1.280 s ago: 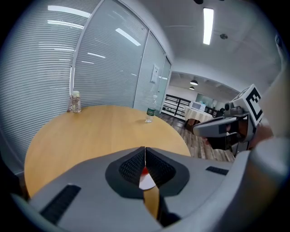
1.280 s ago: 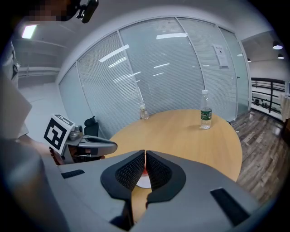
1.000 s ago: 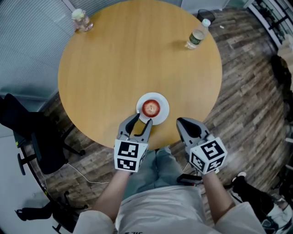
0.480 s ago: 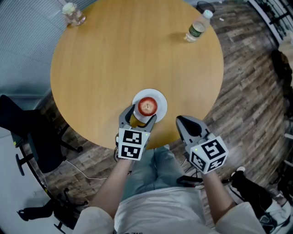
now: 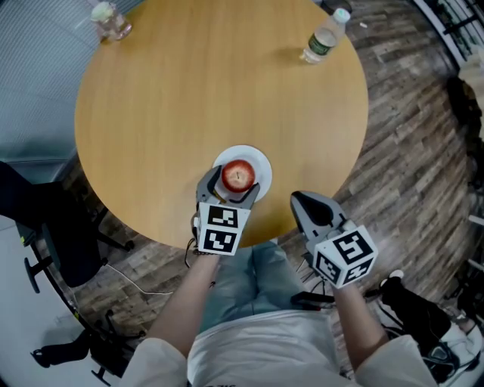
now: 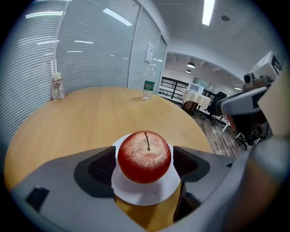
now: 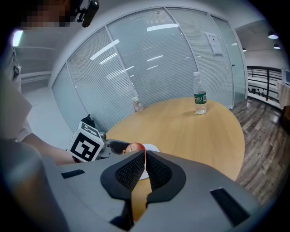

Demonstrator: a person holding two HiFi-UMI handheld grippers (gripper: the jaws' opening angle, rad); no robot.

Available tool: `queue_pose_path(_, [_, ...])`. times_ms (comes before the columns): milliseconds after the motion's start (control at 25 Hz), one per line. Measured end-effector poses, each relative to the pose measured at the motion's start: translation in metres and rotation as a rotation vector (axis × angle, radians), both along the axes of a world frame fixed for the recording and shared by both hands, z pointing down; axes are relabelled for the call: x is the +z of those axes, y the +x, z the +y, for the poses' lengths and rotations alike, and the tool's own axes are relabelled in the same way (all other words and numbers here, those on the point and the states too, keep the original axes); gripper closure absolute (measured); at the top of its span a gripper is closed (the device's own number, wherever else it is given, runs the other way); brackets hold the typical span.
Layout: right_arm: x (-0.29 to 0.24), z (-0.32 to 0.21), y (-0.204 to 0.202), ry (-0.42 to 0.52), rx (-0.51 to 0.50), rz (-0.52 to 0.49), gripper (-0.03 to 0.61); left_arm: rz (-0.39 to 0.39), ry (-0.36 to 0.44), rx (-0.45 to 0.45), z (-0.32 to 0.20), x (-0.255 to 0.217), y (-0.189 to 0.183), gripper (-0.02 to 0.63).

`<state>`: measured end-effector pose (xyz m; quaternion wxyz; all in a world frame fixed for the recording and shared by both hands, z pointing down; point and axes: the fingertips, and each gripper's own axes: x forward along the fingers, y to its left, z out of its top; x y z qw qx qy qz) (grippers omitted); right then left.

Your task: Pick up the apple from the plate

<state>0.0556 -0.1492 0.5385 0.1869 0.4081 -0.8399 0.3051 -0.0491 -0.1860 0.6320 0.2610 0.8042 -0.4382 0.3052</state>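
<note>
The job is at the reach-in stage, by my reading, with nothing lifted yet. The round wooden table (image 5: 212, 83) carries a small white plate (image 5: 262, 162) near its edge closest to the person, and the red apple (image 6: 144, 156) sits on that plate, stem up. The left gripper (image 5: 231, 184) slants down over the table edge with one jaw on each side of the apple. Its jaws are opening and stand wide; the pads flank the fruit without pressing on it. The right gripper (image 7: 144, 168) hangs off the table beside the person's knee, its jaws together with nothing between them, and seems to have no part in this step.

The next move probably calls for closing the left jaws squarely on the widest part of the apple, then raising it straight off the plate. A round, smooth fruit may slip if the pads land too high, and the light plate could shift if a jaw tip catches its rim.

Around this, the floor (image 5: 408, 151) is dark wood plank, and a glass wall with blinds (image 6: 90, 50) runs behind the table. A black chair (image 5: 45, 227) stands at the person's left. On the far side of the table are a plastic water bottle (image 5: 324, 38) and, well apart from it, a small clear jar (image 5: 110, 19)
</note>
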Motion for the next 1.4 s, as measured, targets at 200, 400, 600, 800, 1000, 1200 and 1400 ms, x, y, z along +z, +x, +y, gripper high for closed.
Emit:
queue_pose_path(200, [0.003,0.000,0.002,-0.006,0.004,0.000,0.548,-0.012,-0.023,0.008,0.000,0.008,0.001,0.219])
queue_pose_path(400, [0.001,0.000,0.001,-0.003,0.005,-0.001,0.546,-0.011,-0.032,0.010,0.000,0.007,0.001,0.232])
queue_pose_path(600, [-0.005,-0.001,0.000,0.008,0.003,0.001,0.548,0.001,-0.012,-0.005,0.001,-0.004,-0.003,0.232])
queue_pose_path(800, [-0.016,-0.003,-0.001,0.032,-0.001,0.001,0.546,0.013,0.001,-0.031,0.005,-0.023,-0.010,0.232])
queue_pose_path(1000, [-0.031,0.000,-0.003,0.060,-0.010,0.005,0.547,0.033,0.025,-0.039,0.011,-0.048,-0.012,0.232])
queue_pose_path(1200, [-0.050,0.004,0.002,0.096,-0.008,0.018,0.547,0.046,0.050,-0.029,0.017,-0.078,-0.011,0.232])
queue_pose_path(1400, [-0.066,0.010,0.003,0.127,-0.003,0.027,0.546,0.043,0.089,0.014,0.036,-0.106,-0.013,0.232])
